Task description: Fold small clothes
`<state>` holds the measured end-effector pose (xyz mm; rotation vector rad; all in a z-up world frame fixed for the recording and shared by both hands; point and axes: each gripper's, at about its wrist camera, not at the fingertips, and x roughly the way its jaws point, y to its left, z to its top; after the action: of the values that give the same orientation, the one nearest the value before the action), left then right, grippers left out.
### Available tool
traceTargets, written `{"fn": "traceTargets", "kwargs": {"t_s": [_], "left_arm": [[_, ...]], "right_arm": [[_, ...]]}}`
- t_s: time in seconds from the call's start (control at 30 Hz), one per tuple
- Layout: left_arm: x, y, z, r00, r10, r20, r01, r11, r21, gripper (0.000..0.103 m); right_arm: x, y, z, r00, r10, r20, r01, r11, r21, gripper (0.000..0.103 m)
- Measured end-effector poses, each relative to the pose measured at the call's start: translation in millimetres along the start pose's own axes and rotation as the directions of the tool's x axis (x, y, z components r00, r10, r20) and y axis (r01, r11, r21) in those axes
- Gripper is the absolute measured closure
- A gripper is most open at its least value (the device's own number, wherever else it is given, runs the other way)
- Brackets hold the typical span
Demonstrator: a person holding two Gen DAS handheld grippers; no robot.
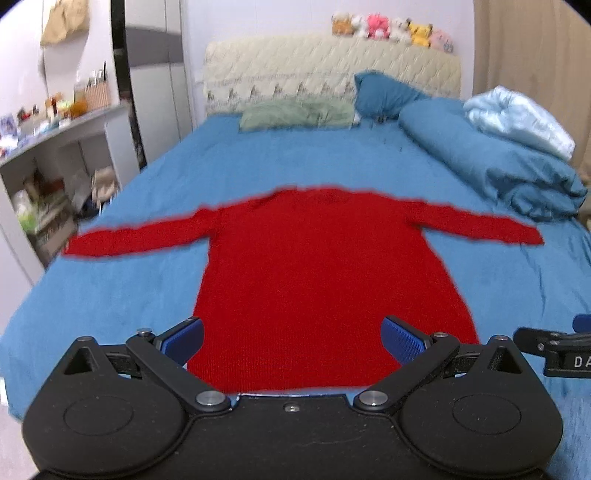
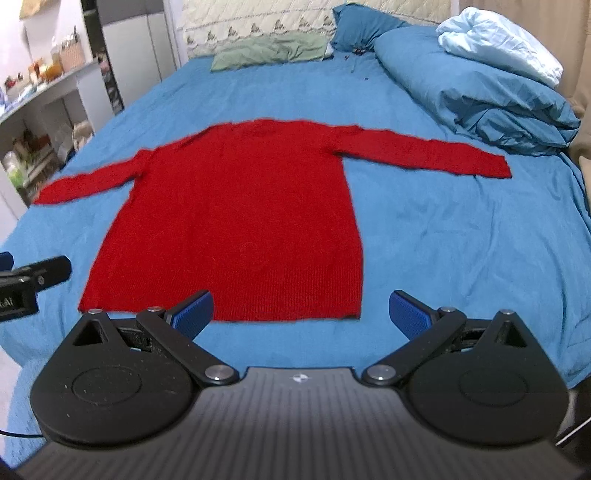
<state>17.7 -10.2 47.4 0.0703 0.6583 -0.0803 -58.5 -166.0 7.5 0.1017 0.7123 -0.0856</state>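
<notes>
A red long-sleeved sweater point(image 1: 317, 273) lies flat on the blue bed sheet point(image 1: 110, 288), sleeves spread left and right, hem toward me. It also shows in the right wrist view point(image 2: 243, 221). My left gripper point(image 1: 291, 341) is open and empty, hovering over the hem's middle. My right gripper point(image 2: 301, 314) is open and empty, just in front of the hem near its right corner. Each gripper's edge shows in the other's view.
A rolled blue duvet point(image 2: 476, 85) with a pale blue blanket point(image 2: 498, 40) lies at the bed's right. A green pillow point(image 2: 269, 50) and a blue pillow point(image 2: 362, 22) sit by the headboard. Cluttered shelves point(image 1: 48, 177) stand left of the bed.
</notes>
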Motion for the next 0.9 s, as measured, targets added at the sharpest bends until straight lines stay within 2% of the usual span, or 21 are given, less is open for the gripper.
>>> {"fn": "traceTargets", "kwargs": {"t_s": [0.17, 0.27, 0.33, 0.4, 0.5, 0.67, 0.9], "left_arm": [[6, -12, 61, 0.990, -0.072, 0.121, 0.068, 0.997, 0.038, 0.000], [22, -26, 98, 0.980, -0.090, 0.177, 0.077, 0.994, 0.078, 0.000], [39, -36, 118, 0.976, -0.114, 0.185, 0.099, 0.991, 0.088, 0.000], [65, -46, 140, 0.972, -0.159, 0.172, 0.146, 0.986, 0.081, 0.000], [111, -65, 163, 0.966, -0.211, 0.148, 0.202, 0.977, 0.069, 0.000], [203, -104, 186, 0.972, -0.211, 0.108, 0.201, 0.975, 0.092, 0.000], [332, -141, 182, 0.977, -0.213, -0.013, 0.214, 0.971, 0.103, 0.000]], "right_arm": [[-5, -36, 38, 0.998, -0.005, 0.064, 0.002, 0.999, 0.049, 0.000], [2, -65, 65, 0.995, -0.057, 0.078, 0.052, 0.996, 0.075, 0.000], [10, -88, 85, 0.989, -0.104, 0.102, 0.095, 0.991, 0.095, 0.000], [13, -107, 103, 0.977, -0.153, 0.149, 0.139, 0.985, 0.105, 0.000], [49, -149, 123, 0.983, -0.155, 0.102, 0.132, 0.972, 0.196, 0.000], [114, -212, 146, 0.978, -0.192, 0.075, 0.162, 0.941, 0.298, 0.000], [231, -277, 136, 0.978, -0.190, 0.083, 0.136, 0.889, 0.438, 0.000]]}}
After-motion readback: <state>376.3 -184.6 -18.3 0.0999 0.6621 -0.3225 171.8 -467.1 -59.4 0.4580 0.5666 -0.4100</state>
